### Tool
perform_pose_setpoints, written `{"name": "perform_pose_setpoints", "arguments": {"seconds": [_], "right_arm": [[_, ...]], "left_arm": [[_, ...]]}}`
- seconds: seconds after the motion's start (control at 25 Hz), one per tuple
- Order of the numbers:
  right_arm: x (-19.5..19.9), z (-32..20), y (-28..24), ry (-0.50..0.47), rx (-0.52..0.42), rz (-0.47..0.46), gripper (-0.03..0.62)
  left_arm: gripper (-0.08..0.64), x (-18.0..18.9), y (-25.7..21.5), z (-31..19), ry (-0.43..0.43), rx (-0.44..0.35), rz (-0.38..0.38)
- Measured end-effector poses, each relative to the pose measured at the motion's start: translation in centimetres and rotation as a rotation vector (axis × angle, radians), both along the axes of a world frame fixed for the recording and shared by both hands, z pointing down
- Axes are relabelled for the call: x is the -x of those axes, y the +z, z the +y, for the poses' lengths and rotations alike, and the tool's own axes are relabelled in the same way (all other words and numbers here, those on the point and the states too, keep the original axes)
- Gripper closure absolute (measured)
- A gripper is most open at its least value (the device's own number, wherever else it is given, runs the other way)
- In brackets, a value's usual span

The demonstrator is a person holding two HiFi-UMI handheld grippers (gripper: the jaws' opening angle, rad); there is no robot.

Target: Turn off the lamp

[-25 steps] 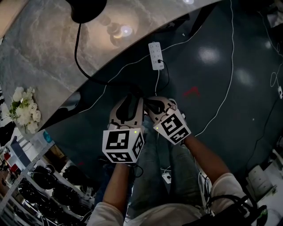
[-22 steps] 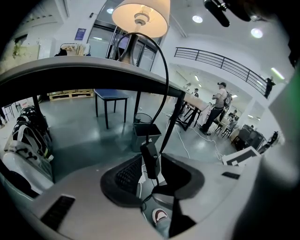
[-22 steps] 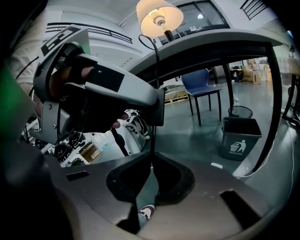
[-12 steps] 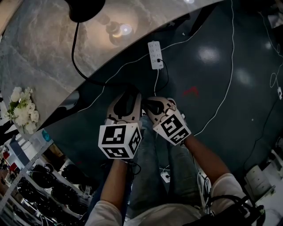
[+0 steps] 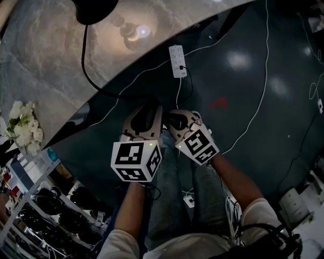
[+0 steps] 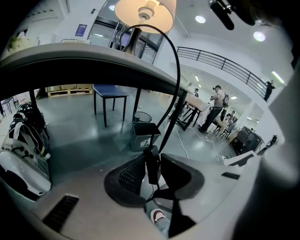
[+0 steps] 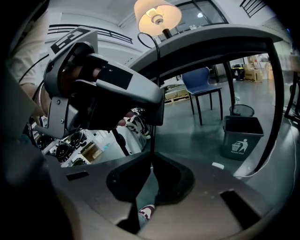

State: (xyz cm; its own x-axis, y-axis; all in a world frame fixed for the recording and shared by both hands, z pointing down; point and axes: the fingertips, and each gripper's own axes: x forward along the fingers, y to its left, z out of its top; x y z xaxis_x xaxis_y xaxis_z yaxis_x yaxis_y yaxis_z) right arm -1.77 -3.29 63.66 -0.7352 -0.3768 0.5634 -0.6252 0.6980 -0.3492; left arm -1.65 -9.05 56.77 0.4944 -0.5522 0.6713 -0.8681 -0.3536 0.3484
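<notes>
Two holds on one cord (image 6: 174, 70) below the worktop (image 5: 45, 66) edge: the left gripper's (image 5: 146, 112) fingers clamp the black inline switch (image 6: 153, 164), and the right gripper's (image 5: 177, 120) fingers pinch the cord beside it. In the past second the left only edged sideways. The lamp (image 6: 145, 14) on the worktop still glows, so the switch has likely not clicked.

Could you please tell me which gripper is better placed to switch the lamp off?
Left: the left gripper clamps the switch on the cord, while the right gripper only pinches bare cord. The lamp is lit.
</notes>
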Motion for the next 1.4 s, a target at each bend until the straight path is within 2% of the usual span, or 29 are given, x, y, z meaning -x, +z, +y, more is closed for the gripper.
{"name": "perform_pose_setpoints", "arguments": {"seconds": [0.56,0.72,1.16,1.4], "right_arm": [[-0.02,-0.15,0.16,0.008,0.004,-0.013,0.577],[-0.01,-0.09,0.14,0.003,0.001,-0.014,0.577],[-0.08,0.23,0.24,0.003,0.007,-0.012,0.577],[-0.05,0.11,0.23,0.016,0.006,-0.018,0.577]], "left_arm": [[0.462,-0.37,0.08,-0.2,-0.001,-0.003,0.017],[0.485,-0.57,-0.02,-0.26,-0.013,-0.002,0.035],[0.483,-0.5,0.15,0.01,-0.023,0.008,0.04],[0.482,-0.56,0.04,0.01,-0.013,-0.002,0.068]]}}
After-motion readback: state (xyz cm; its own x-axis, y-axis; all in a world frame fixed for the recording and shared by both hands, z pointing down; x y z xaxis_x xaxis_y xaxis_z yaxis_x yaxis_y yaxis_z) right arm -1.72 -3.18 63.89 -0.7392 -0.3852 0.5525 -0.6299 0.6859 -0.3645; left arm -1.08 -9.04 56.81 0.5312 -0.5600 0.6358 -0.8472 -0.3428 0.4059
